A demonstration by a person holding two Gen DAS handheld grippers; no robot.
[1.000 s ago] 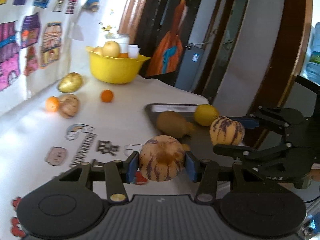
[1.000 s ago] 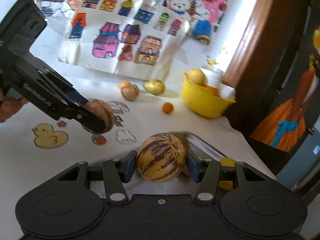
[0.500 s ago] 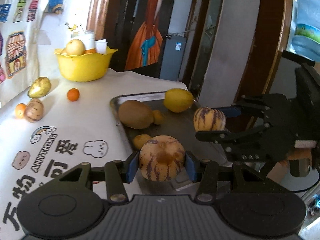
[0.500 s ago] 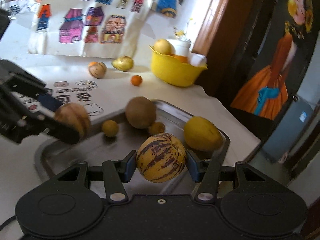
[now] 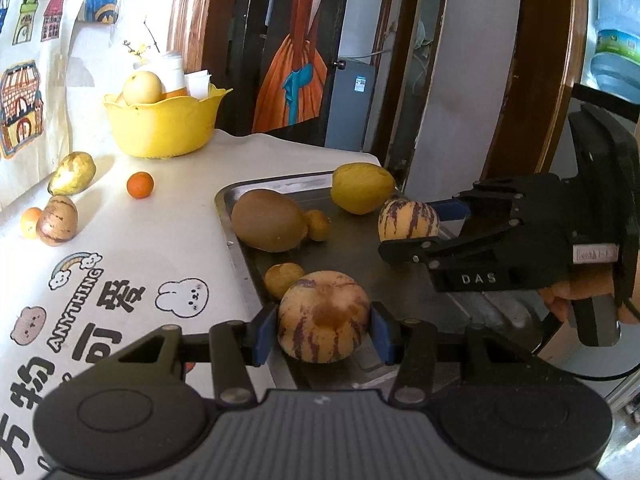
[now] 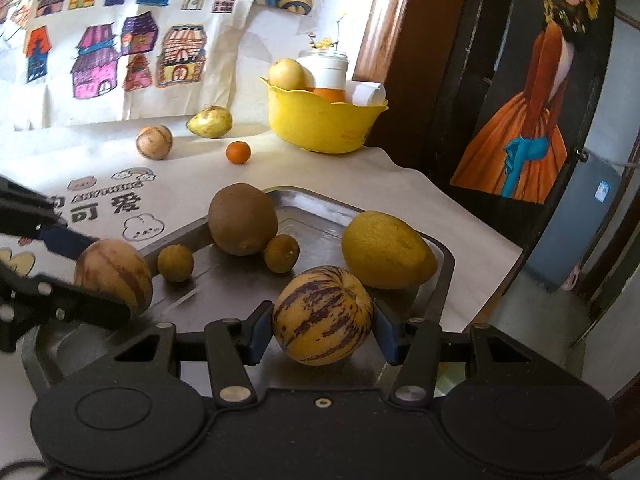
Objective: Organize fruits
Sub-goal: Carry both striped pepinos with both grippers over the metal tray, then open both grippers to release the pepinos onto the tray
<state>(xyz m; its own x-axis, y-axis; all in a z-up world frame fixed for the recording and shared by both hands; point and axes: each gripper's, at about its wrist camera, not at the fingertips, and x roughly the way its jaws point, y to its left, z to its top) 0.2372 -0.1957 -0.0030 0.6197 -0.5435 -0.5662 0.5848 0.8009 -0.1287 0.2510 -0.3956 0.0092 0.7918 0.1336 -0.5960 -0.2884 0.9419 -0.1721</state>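
My left gripper point(image 5: 323, 336) is shut on a tan striped melon point(image 5: 323, 316) and holds it over the near edge of a metal tray point(image 5: 360, 256). My right gripper point(image 6: 322, 330) is shut on a yellow purple-striped melon point(image 6: 322, 314), low over the tray point(image 6: 320, 216) beside a large yellow lemon point(image 6: 386, 250). The tray also holds a brown kiwi point(image 6: 242, 224) and two small brownish-yellow fruits point(image 6: 282, 253) point(image 6: 175, 263). Each gripper shows in the other's view, the right one point(image 5: 416, 226) and the left one point(image 6: 108, 280).
A yellow bowl point(image 6: 320, 120) with fruit and white cups stands at the back of the white tablecloth. A pear point(image 6: 210, 122), a striped fruit point(image 6: 154, 142) and a small orange point(image 6: 238, 152) lie loose near it. The table edge drops off right of the tray.
Both grippers have carried their melons from over the tablecloth to over the tray and come lower and closer to it. Both stay shut on their fruit.
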